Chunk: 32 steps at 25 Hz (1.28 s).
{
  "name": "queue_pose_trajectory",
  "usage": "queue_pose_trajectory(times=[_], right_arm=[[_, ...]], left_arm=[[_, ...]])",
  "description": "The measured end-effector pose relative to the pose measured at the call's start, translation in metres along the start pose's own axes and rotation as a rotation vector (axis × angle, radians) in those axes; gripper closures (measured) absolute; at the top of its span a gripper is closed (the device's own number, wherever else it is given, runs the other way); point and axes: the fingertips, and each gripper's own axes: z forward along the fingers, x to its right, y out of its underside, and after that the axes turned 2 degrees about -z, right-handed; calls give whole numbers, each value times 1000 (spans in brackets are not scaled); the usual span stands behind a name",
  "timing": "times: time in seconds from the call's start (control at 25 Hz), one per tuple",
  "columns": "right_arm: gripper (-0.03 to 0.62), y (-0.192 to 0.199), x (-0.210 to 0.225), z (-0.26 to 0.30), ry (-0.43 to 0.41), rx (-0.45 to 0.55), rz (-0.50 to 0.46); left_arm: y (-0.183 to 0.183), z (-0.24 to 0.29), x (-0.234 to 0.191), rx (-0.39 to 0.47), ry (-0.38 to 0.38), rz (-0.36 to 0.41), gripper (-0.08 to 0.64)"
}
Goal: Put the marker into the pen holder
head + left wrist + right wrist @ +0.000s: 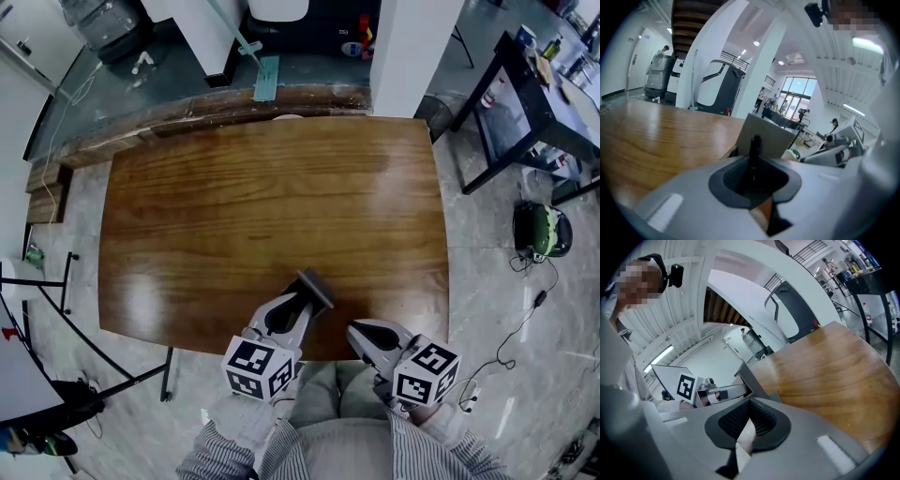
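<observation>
A black marker [754, 149] stands upright between the pads of my left gripper [752, 176], which is shut on it. Just behind it is the grey pen holder [771, 135], a slanted box. In the head view the left gripper [298, 306] reaches to the pen holder [316, 290] near the table's front edge, and the marker is hidden there. My right gripper [357, 330] lies to the right of the holder, jaws together with nothing in them. The right gripper view looks past the right gripper [749, 420] to the pen holder [750, 377].
The wooden table [272, 206] stretches away beyond the holder. Its front edge runs just under both grippers, with the person's knees [323, 384] below. A black side table [525, 103] and a green device [542, 231] on the floor stand off to the right.
</observation>
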Motion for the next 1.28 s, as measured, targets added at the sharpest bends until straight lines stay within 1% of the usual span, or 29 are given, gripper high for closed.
queue_pose_trajectory(times=[0.16, 0.28, 0.4, 0.56, 0.92, 1.08, 1.2, 1.28], right_arm=[[592, -2, -1, -1, -5, 0, -8], [592, -1, -2, -3, -13, -1, -8], [592, 1, -5, -5, -24, -7, -6], [592, 0, -8, -5, -32, -5, -7], [592, -3, -13, -8, -38, 11, -22], [592, -4, -21, -10, -46, 9, -49], [592, -7, -28, -11, -57, 8, -76], [592, -11, -34, -13, -62, 16, -91]], left_arm=[[-2, 1, -1, 0, -18, -22, 504], [-4, 3, -1, 3, -23, -23, 499], [-8, 3, -1, 1, -34, -23, 464], [-9, 2, -2, -3, -43, -20, 450], [-18, -6, 0, 39, -62, -31, 380], [-19, -15, 9, 54, -42, -26, 388], [-21, -25, 19, 78, -19, -24, 446], [-23, -33, 25, 95, -11, -26, 466]])
